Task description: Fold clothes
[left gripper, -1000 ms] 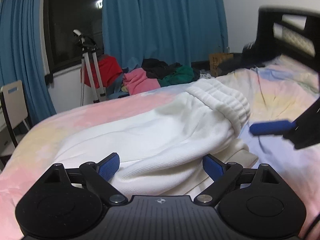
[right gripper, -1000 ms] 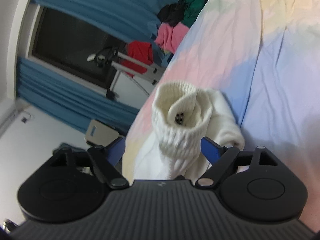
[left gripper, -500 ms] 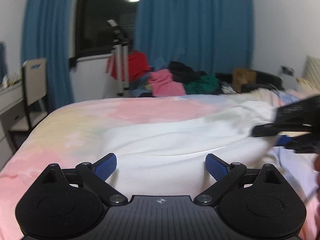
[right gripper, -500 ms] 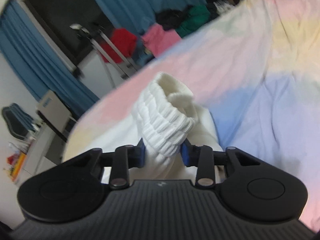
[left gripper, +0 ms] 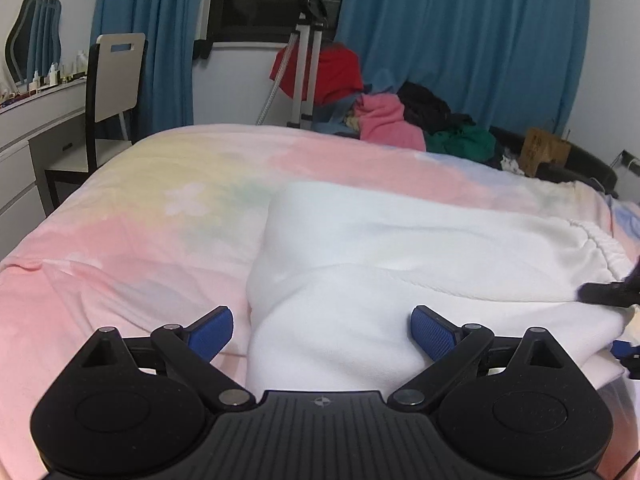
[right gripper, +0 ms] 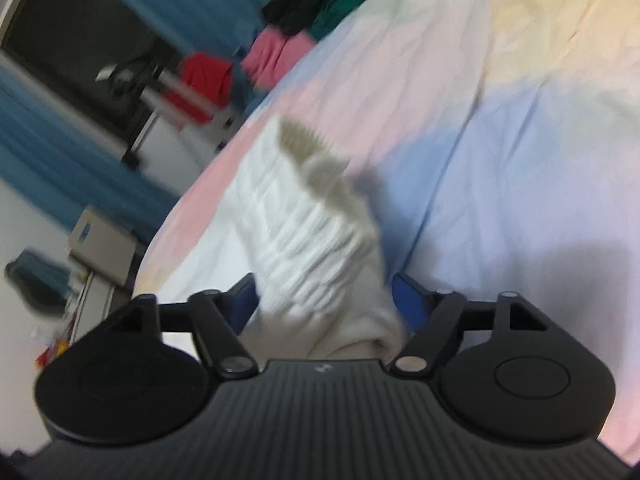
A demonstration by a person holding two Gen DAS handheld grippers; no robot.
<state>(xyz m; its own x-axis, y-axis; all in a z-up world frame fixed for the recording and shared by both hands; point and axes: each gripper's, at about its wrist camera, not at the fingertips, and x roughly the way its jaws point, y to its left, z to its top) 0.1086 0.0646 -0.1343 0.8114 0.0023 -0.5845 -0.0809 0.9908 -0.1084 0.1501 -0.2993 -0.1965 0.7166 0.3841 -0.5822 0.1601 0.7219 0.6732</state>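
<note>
My right gripper [right gripper: 324,300] is opening off the cuff [right gripper: 312,224] at frame centre, left gripper [left gripper: 322,330] spread empty over the garment [left gripper: 400,264]; cuff may spring loose, undoing my fold.

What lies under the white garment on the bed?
The white garment lies on the pastel bedspread, which shows all around it. Its own lower folded layers, and anything beneath them, are covered.

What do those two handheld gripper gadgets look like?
Both the left gripper and the right gripper look alike: a matte black ribbed plastic body, two round discs, hinged black arms with silver pivot pins, and textured blue pads. A small round emblem marks the centre.
</note>
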